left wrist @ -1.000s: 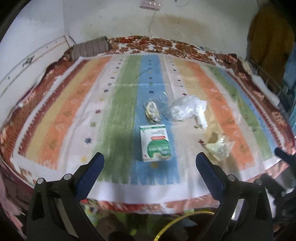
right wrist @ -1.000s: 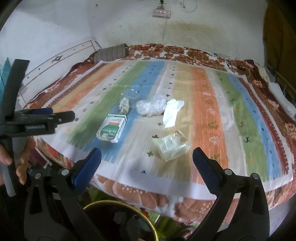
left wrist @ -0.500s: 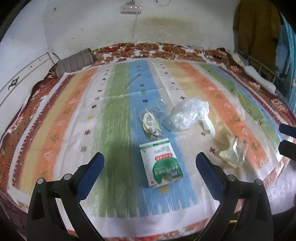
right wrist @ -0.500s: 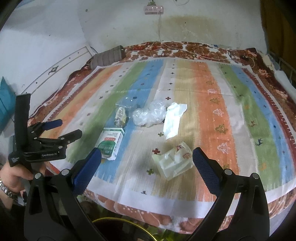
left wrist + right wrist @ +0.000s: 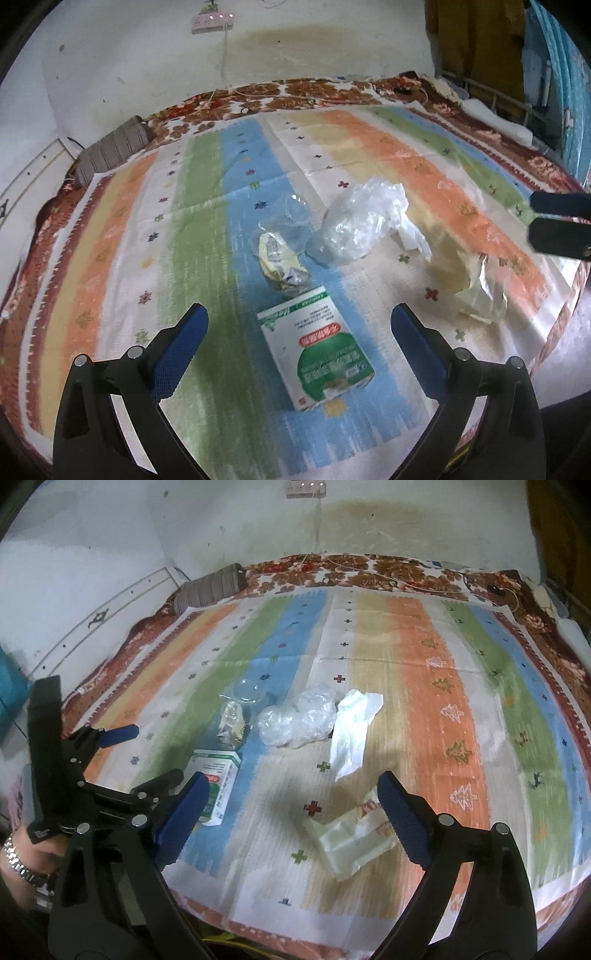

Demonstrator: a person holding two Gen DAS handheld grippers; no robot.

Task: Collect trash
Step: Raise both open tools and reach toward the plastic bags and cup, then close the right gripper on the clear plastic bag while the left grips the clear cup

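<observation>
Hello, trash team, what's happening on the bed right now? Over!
Left tool open, over the green-and-white carton. Right tool open, near the pale wrapper. Nothing picked up. Nothing in the way.

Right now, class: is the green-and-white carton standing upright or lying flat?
Lying flat: the green-and-white carton rests on the striped mat, printed face up.

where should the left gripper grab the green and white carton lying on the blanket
The carton lies flat on its broad face, long axis running away from the left gripper, which is open and roughly straddles it. Come straight down from above and close the fingers on its two long narrow sides near the middle. The flat top offers no edge to pinch, and the thin sides look the firmest hold.
</observation>
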